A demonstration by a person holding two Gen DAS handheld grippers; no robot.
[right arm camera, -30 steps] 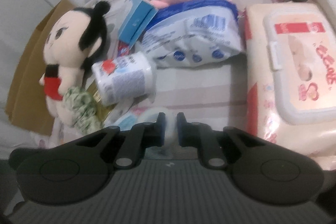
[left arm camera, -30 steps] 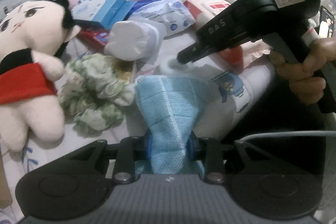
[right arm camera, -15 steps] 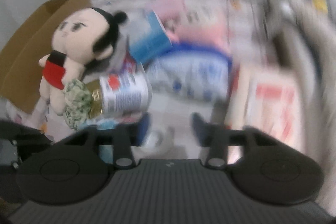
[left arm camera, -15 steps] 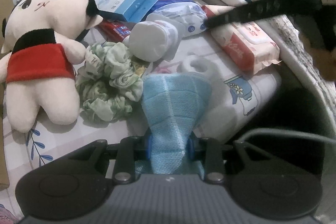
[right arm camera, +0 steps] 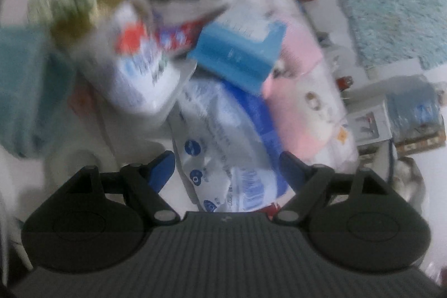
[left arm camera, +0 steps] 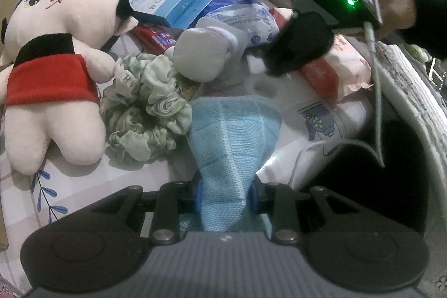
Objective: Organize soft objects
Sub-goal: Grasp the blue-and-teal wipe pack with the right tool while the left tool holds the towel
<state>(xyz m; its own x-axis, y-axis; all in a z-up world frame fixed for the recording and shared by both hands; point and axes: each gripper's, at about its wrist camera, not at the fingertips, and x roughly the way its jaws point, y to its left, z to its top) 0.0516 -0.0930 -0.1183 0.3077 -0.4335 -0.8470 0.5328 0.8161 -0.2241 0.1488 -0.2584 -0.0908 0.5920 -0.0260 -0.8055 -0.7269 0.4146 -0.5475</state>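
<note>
Left gripper [left arm camera: 225, 190] clenched on folded light-blue woven cloth [left arm camera: 234, 130] | right gripper [right arm camera: 227, 168] jaws just opening, empty, over blue-and-white plastic tissue pack [right arm camera: 223, 136] | step: sorting cloth | next: likely placing it.

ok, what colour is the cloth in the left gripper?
Light blue, with a woven grid texture. The cloth shows best in the left wrist view, clamped in the left gripper.

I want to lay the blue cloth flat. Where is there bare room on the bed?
Bare sheet lies below the doll and green scrunchie, and right of the blue cloth toward the bed's edge. Behind them, packs and boxes crowd together.
</note>
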